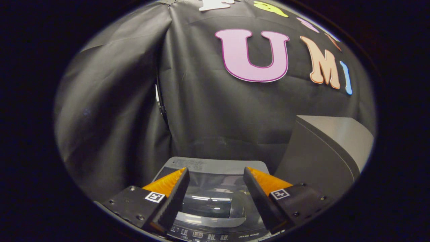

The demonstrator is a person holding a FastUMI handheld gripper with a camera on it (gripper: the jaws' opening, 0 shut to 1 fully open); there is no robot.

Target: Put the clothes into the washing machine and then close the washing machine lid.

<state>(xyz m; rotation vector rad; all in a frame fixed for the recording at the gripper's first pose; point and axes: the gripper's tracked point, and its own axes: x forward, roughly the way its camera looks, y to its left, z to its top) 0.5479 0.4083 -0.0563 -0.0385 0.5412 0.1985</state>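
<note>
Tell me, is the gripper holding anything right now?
No, nothing is held. The gripper is open, fingers apart with nothing between them, above the washing machine's closed glass lid.

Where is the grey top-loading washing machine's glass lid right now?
The glass lid lies shut on the washing machine, below the open gripper, left of a grey box.

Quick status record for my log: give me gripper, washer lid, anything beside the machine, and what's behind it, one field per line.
gripper: open, fingers spread apart, nothing between them
washing machine: grey top-loading washing machine just below and ahead of the fingers
lid: dark glass lid with grey frame appears down flat over the tub; reflections on the glass, contents cannot be told
control panel: strip of buttons at the near edge, between the finger bases
beside machine: grey box-shaped unit to the right, taller than the washer
backdrop: black cloth wall behind both
</note>
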